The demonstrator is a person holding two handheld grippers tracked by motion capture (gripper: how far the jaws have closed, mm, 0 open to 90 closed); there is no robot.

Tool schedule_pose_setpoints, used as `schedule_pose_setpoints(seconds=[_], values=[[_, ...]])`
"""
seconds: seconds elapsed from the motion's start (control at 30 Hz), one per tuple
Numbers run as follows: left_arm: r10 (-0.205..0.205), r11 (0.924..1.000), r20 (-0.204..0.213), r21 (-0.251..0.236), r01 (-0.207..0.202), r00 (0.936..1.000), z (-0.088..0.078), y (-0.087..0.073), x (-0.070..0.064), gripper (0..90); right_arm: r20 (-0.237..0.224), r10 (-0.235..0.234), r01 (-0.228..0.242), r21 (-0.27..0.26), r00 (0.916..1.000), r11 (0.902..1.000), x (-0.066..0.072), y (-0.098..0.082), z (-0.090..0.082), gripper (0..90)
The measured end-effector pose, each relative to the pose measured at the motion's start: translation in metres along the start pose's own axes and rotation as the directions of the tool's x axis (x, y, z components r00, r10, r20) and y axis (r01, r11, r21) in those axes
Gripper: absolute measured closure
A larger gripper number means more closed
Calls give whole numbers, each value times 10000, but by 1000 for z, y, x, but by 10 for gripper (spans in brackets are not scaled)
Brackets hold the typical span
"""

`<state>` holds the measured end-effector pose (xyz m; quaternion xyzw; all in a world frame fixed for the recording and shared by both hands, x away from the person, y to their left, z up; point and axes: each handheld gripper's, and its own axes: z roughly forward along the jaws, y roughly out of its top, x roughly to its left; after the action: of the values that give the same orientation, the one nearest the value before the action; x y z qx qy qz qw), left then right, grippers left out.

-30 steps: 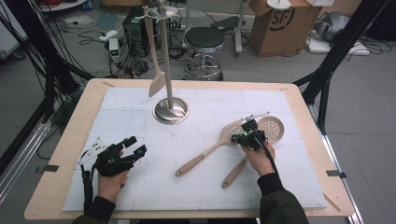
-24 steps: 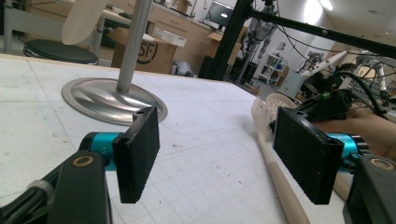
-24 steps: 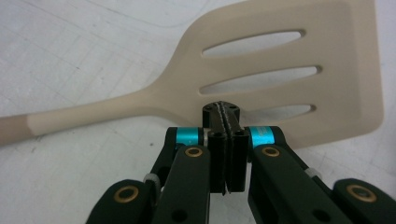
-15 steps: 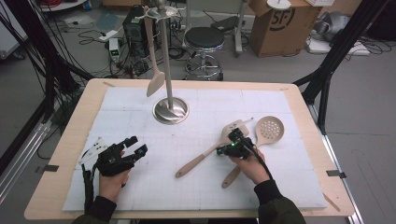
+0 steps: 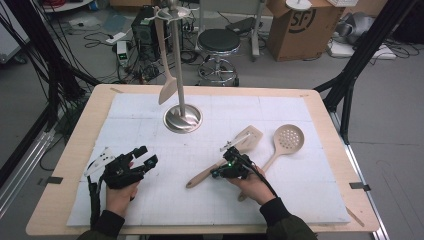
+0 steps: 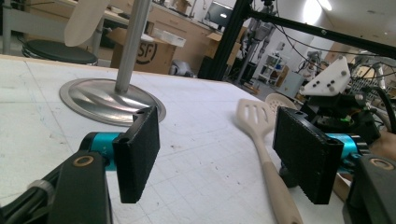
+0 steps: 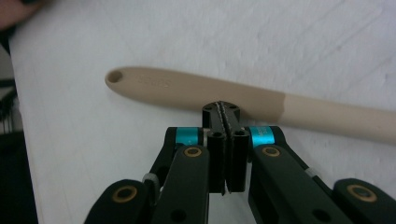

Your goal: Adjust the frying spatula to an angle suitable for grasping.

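Lower centre, right gripper (image 5: 226, 170) pressed closed, empty, over the slotted spatula (image 5: 223, 157) – left gripper (image 5: 145, 159) gapes, empty, lower left.

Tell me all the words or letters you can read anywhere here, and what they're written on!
"SF": printed in a ring on the cardboard box on the floor behind the table; it also shows on the box in the left gripper view.
Embossed mark on the spatula handle, near its hanging hole: too blurred to read.
No other words are readable.
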<state>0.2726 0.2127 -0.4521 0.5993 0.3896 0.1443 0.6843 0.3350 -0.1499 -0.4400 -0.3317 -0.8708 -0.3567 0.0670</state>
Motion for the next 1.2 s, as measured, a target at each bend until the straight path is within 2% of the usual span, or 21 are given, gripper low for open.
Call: schedule_pose_setpoints(seconds=[0.2,0.33,0.57,0.67,0.93,1.0,1.03,1.07,1.13,1.2], values=[[-13,10000,7,-24,13,10000,0,0,0,324,149,38,-36,-98,9999,9999,2,5,4,896],[21,10000,9,-31,-21,10000,0,0,0,324,396,-74,83,-239,9992,9997,5,10,9,895],[-10,10000,44,-31,10,10000,0,0,0,324,743,108,-91,-233,9972,9997,9,22,17,896],[-11,10000,48,-26,11,10000,-1,0,0,324,1029,3,24,-261,9947,9997,11,29,22,896],[-16,10000,26,-18,16,10000,-2,0,2,324,886,321,-287,-401,9956,9988,4,44,26,896],[-51,10000,61,-50,52,10000,-3,0,1,324,816,583,-520,-777,9950,9956,-1,49,20,896],[-41,10000,59,-42,41,10000,-3,0,1,324,893,758,-683,-843,9931,9941,-4,51,16,896],[-33,10000,84,-22,33,10000,-3,0,1,325,1181,802,-702,-864,9898,9938,-9,52,13,896],[-47,10000,85,-9,47,10000,-4,0,1,325,1816,1032,-898,-807,9779,9927,-21,53,7,896],[-69,10000,102,-47,70,9999,-4,0,1,325,2260,1267,-1093,-883,9659,9901,-32,51,2,896]])
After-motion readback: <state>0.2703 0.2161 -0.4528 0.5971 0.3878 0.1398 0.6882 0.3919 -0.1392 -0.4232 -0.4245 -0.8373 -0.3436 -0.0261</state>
